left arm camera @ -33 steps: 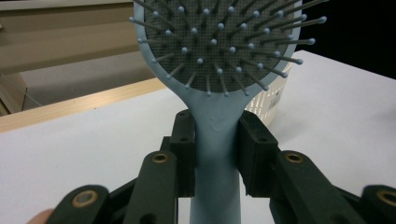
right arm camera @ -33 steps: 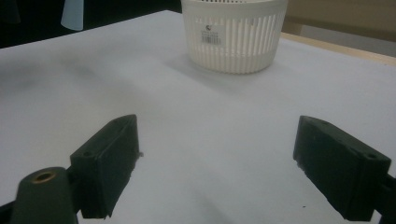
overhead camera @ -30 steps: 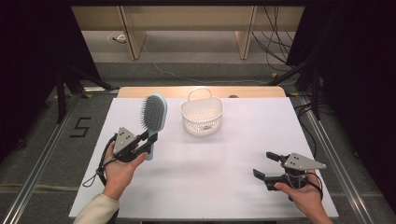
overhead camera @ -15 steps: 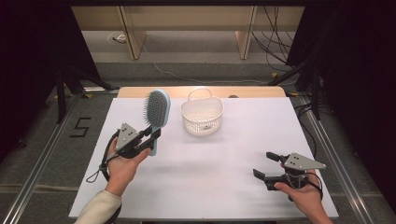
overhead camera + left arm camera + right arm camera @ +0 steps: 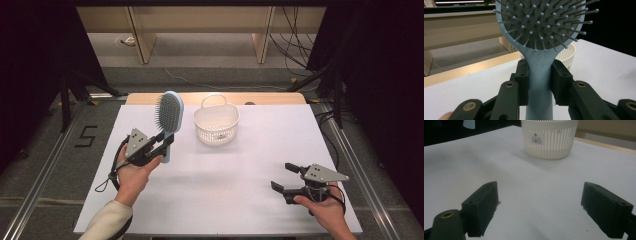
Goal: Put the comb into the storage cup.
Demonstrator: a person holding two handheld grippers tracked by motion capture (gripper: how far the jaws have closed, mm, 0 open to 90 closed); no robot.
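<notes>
A pale blue hairbrush (image 5: 169,117) stands upright above the left part of the white table, bristles facing the person. My left gripper (image 5: 161,145) is shut on its handle (image 5: 539,82), both pads pressing the sides just below the brush head (image 5: 541,22). A white slatted basket (image 5: 216,122) with a carry handle sits on the table to the right of the brush, and behind it in the left gripper view (image 5: 567,53). My right gripper (image 5: 286,178) rests open near the front right of the table, nothing between its jaws, facing the basket (image 5: 549,138).
The white table top (image 5: 240,165) has a wooden strip (image 5: 270,98) along its far edge. Metal rails run along both sides on the floor. A floor mark "5" (image 5: 86,136) lies to the left. Dark curtains stand on both sides.
My left gripper has carried the brush a little to the right, toward the basket. The right gripper has stayed where it was.
</notes>
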